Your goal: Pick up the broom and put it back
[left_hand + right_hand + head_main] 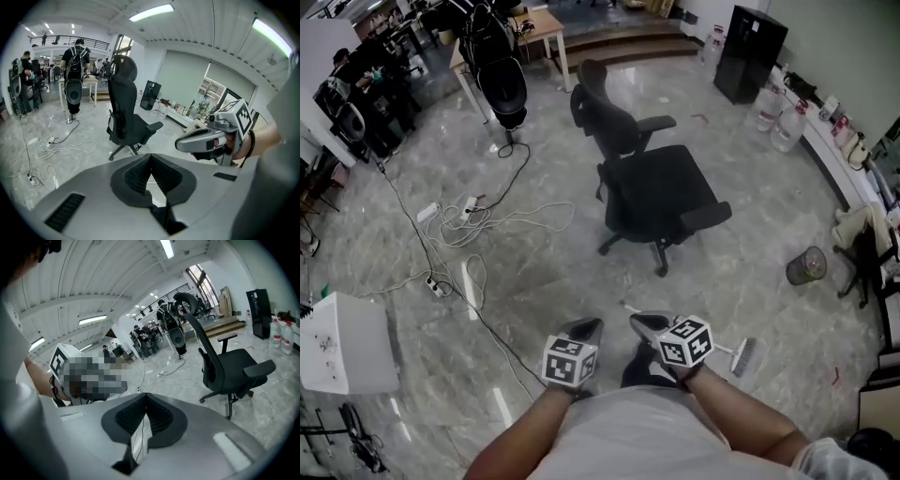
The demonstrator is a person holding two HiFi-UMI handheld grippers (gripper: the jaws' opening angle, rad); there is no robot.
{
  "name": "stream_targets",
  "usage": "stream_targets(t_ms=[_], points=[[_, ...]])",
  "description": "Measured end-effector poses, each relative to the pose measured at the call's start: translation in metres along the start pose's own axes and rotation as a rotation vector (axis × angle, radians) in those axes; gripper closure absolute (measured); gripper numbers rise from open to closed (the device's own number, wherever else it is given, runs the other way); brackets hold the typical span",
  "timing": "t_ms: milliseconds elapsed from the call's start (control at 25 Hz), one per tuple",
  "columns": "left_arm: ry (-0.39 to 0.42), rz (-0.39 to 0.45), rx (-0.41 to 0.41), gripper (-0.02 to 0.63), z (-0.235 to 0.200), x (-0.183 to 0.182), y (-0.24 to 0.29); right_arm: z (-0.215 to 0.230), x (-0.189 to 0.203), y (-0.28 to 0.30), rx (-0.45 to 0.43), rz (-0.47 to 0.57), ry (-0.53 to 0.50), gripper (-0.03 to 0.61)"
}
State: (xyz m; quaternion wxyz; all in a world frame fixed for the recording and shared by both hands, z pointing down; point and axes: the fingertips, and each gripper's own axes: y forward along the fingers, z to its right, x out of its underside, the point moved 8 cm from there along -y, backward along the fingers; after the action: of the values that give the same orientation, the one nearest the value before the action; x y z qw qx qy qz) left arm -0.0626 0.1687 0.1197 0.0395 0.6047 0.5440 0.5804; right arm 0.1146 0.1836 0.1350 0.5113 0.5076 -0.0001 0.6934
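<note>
Step in hand: the approach, as I judge it. Nothing is picked up yet, and both grippers hang low in front of the person over the grey floor.
Left gripper (586, 326): its fingers are pressed together tip to tip with nothing between them. It points forward and down, beside the other gripper and well short of the broom.
Right gripper (645, 323): its fingers are also pressed together and empty. In its own view only floor and a thin cable show through the slit below the tips.
Broom (742, 357): it lies flat on the floor at the person's right. The brush head is just right of the right gripper, and the thin pale handle runs leftward behind that gripper.
Next move: the right gripper is nearest, so it probably has to spread its fingers, drop to the floor and close across the handle. The left could take a second hold further along. The handle is thin and lies flat, so the fingers must come down on either side of it.
Cables (487, 220): they are loose on the floor at the left, clear of the broom.
Chair (661, 187): it stands ahead, apart from the broom.
Hidden, left to right: the right gripper and hand cover the middle of the handle, and only a short end shows to the left of it. Neither gripper view shows the broom. I cannot tell where the broom belongs, since no rack or stand for it is visible. A mosaic patch covers part of the right gripper view.
</note>
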Motion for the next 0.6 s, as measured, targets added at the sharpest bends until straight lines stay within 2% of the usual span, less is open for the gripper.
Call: stream_targets(t_ms=[240,440,600], points=[[-0.086,-0.014,-0.064,0.606,-0.035,-0.005,0.052,0.073,0.002,0.044,-0.056,-0.196,-0.076,0.574],[-0.165,-0.067,-0.061,0.606,-0.08,0.021,0.091,0.113,0.018,0.1,-0.058,-0.324,-0.09,0.56],[-0.179,-0.101,-0.047,0.606,-0.125,0.045,0.131,0.155,0.043,0.16,-0.016,-0.376,-0.086,0.541]])
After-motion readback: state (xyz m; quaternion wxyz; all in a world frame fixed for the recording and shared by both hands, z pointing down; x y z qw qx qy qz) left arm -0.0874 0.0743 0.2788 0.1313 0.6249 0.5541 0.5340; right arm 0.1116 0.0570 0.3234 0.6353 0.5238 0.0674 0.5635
